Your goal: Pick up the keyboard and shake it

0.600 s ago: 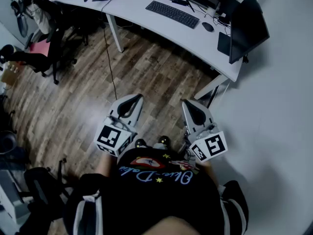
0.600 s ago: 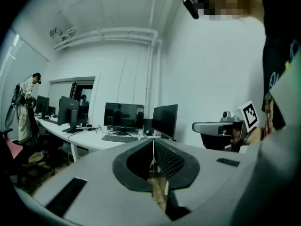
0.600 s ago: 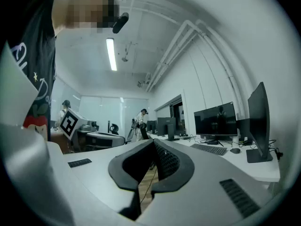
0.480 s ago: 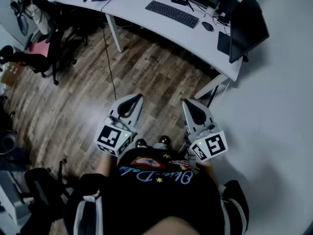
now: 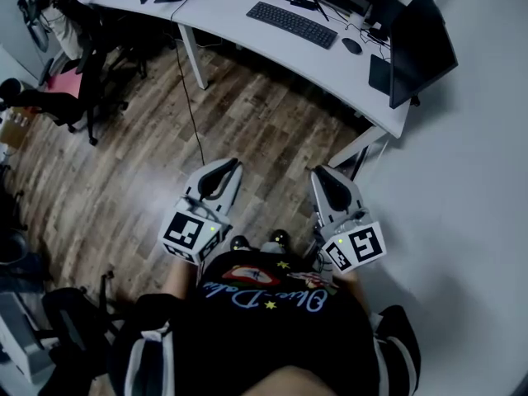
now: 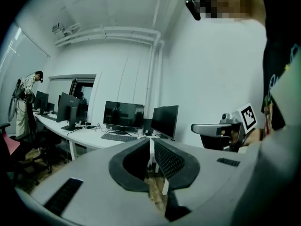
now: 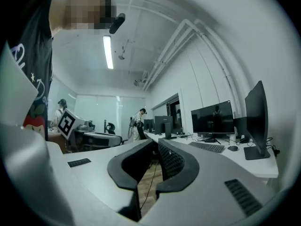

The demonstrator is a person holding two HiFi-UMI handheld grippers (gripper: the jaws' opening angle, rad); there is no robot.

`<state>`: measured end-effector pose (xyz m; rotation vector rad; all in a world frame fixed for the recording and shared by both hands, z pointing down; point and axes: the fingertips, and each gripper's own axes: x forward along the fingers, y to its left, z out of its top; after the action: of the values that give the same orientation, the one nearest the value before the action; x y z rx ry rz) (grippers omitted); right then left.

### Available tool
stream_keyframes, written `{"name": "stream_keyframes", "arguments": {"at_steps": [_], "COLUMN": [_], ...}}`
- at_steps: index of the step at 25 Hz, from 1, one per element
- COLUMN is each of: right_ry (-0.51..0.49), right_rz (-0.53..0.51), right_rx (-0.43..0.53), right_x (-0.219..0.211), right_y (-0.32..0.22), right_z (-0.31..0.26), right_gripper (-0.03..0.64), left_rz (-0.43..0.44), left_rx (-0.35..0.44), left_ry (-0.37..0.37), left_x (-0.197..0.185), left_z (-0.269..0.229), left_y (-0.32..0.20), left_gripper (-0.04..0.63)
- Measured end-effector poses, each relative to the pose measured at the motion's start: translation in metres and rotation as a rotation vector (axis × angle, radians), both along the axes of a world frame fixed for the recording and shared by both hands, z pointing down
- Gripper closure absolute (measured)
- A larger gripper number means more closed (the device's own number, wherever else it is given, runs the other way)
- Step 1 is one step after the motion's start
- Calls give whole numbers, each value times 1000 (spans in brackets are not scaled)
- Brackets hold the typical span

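Observation:
A black keyboard [image 5: 291, 23] lies on the long white desk [image 5: 247, 35] at the top of the head view, well ahead of both grippers. It also shows small in the left gripper view as the keyboard [image 6: 118, 137] and in the right gripper view as the keyboard [image 7: 207, 147]. My left gripper [image 5: 230, 165] and right gripper [image 5: 317, 173] are held low, close to the person's body over the wooden floor. Both are shut, with nothing between the jaws.
A black mouse [image 5: 351, 45] lies right of the keyboard. Monitors [image 5: 421, 48] stand along the desk's back and right end. Cables run across the desk and one hangs to the floor. Office chairs [image 5: 70, 97] stand at the left. White desk legs [image 5: 192, 56] rise ahead.

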<state>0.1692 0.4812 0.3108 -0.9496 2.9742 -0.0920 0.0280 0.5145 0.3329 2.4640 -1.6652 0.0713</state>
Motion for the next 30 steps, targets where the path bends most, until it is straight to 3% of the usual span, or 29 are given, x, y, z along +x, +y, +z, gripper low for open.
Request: {"name": "stream_keyframes", "arguments": {"at_steps": [3,6,12,30], "right_ry": [24,35,91,117], "right_rz": [21,34,79,134], "right_rx": [-19,-37,-51,-63], "right_x": [-4,-8,-21,-57], "right_y": [-3,-5,-8,-19], "right_z": [5,10,17,20], "right_gripper": [606,525,474,465], "left_rz": [10,27,42,43], "left_rx": [-7,-21,-31,-51], "left_ry": [3,1,10,73], "left_x": [-6,-9,-24,-84], "left_z": [1,5,9,25], "left_y": [-2,-3,-3,-14], "left_gripper": [582,491,469,460]}}
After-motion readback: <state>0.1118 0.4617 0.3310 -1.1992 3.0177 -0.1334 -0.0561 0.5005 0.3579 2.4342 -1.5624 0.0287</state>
